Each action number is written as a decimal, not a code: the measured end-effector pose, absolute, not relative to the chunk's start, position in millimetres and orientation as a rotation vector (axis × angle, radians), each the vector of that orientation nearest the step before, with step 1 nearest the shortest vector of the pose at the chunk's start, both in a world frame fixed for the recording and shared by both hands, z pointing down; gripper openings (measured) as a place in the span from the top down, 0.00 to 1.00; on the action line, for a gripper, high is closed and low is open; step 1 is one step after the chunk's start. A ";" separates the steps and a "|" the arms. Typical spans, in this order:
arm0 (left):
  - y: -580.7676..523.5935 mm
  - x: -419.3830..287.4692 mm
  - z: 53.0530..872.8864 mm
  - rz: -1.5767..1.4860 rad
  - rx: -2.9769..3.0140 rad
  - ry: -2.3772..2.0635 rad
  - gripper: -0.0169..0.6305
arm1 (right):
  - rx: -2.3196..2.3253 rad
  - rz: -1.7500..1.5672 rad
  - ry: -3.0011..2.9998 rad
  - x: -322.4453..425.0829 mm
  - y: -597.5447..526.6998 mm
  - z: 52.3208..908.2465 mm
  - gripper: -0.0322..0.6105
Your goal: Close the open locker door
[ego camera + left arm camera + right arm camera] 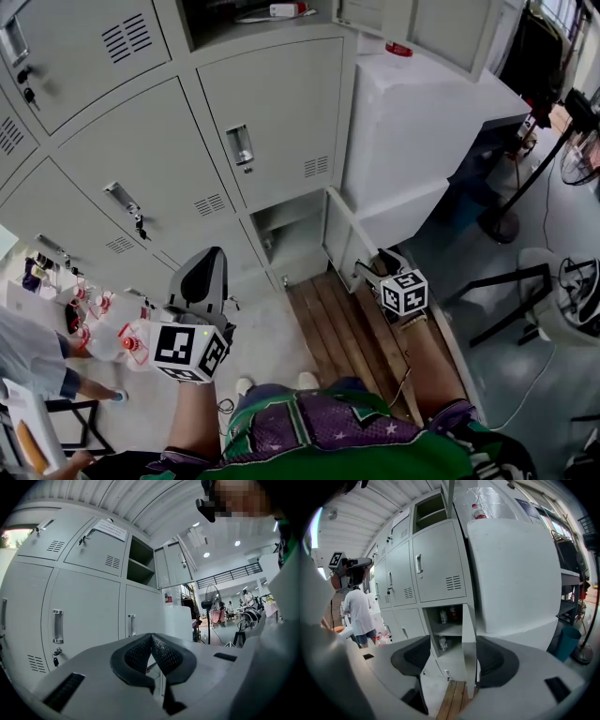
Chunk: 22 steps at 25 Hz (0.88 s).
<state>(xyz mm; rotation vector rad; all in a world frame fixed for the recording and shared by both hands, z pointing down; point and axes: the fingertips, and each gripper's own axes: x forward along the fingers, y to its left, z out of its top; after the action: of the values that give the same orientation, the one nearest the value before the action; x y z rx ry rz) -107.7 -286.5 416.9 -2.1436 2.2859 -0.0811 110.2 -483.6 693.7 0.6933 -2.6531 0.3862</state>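
The left tool (151, 638) is held near the left side of the lockers, pressed together with nothing between its pads, and has no part in this step; keep it clear of the swing path. To its right, in the bottom row, the open compartment (286, 234) holds bottles (443, 617) on its shelves. The door (349, 230) hangs from the compartment's right side and projects toward the near side, over the wooden pallet (333, 319) on the floor. The right tool (454, 659) is spread, with the door's free edge standing between its jaws, closer to the right one; the pads do not appear to press on it. The step in hand is likely taking hold of that edge. Contact the door near the free edge, far from the hinge, for best leverage. Swing it leftward along its hinge arc, not in a straight line. Withdraw the jaws before the edge meets the frame, then press the outer face until flush.
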 end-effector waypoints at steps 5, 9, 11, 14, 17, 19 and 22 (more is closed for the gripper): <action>-289.2 -111.3 416.0 -0.078 -2.141 2.304 0.94 | 0.678 0.396 -2.652 106.6 -483.7 696.6 0.54; -289.0 -114.8 418.2 -0.076 -2.134 2.308 0.94 | 0.662 0.394 -2.651 104.3 -482.8 697.4 0.64; -288.8 -117.2 419.5 -0.070 -2.129 2.310 0.94 | 0.648 0.400 -2.655 102.3 -481.1 696.9 0.68; -287.6 -118.2 420.4 -0.064 -2.126 2.322 0.94 | 0.639 0.391 -2.657 99.7 -477.3 697.0 0.73; -284.5 -118.0 420.8 -0.064 -2.124 2.327 0.94 | 0.630 0.388 -2.660 95.6 -473.7 697.2 0.79; -281.7 -118.6 421.3 -0.063 -2.119 2.328 0.94 | 0.614 0.385 -2.661 91.6 -470.8 697.2 0.81; -275.4 -120.2 419.3 -0.064 -2.105 2.342 0.94 | 0.591 0.377 -2.660 85.5 -466.0 697.4 0.80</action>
<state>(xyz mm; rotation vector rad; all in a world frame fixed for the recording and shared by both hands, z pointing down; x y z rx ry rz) -120.2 -275.4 419.3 -2.1052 2.3420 -0.0636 85.5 -466.0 697.4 0.5908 -2.6599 0.3769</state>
